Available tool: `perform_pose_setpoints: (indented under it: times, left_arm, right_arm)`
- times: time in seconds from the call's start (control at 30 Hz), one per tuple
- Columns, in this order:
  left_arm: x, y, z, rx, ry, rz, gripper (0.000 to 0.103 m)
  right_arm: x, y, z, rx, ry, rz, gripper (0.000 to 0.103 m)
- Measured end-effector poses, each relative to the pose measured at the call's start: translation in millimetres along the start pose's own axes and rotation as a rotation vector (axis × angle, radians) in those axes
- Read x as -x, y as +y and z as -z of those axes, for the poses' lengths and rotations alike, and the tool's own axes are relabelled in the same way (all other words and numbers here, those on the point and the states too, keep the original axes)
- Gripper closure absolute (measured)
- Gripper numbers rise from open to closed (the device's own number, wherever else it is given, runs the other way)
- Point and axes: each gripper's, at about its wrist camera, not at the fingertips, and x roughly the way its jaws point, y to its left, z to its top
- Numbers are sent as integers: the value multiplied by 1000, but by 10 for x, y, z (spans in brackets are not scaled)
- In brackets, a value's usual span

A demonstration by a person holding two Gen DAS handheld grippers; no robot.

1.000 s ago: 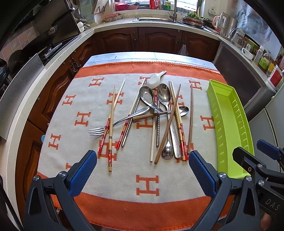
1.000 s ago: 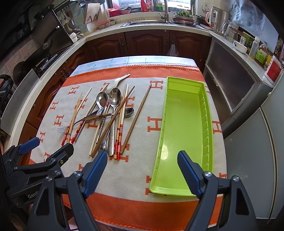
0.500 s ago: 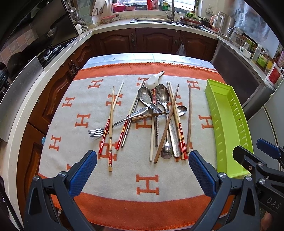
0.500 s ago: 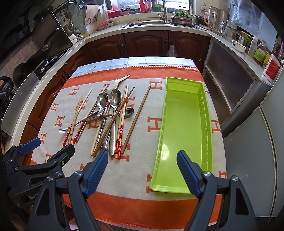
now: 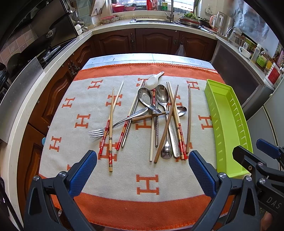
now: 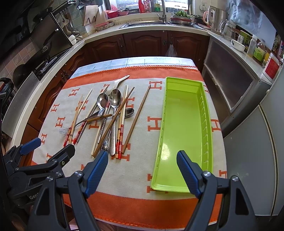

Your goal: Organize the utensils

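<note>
The left gripper (image 5: pixel 142 168) hangs over the near edge of the worktop with its jaws spread wide and empty, the heap of utensils (image 5: pixel 156 117) (chopsticks, spoons, one fork) lying ahead of them on the orange-and-cream cloth (image 5: pixel 147 184). The right gripper (image 6: pixel 142 168) is likewise released and holds nothing. The utensils lie ahead and left of its left jaw; the near end of the green tray (image 6: pixel 209 124), just right of the heap, lies between its jaws.

We are in a home kitchen. Beyond the cloth-covered table (image 6: pixel 134 170) we see a sink (image 6: pixel 142 24) with dark wood cabinets (image 6: pixel 143 44) beneath and a kettle (image 6: pixel 215 16) beside it.
</note>
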Motion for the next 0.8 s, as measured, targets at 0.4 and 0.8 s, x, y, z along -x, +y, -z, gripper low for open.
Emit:
perform_pose_setpoints:
  times: [0.4,0.8]
  left_arm:
    - [23,1,-65,-4,2,0,1]
    - [8,31,-162,-8,10,11,1]
  right_arm:
    - [13,11,-22,-3,-1,-1,23]
    - [8,18,-94,-17,5,0,24]
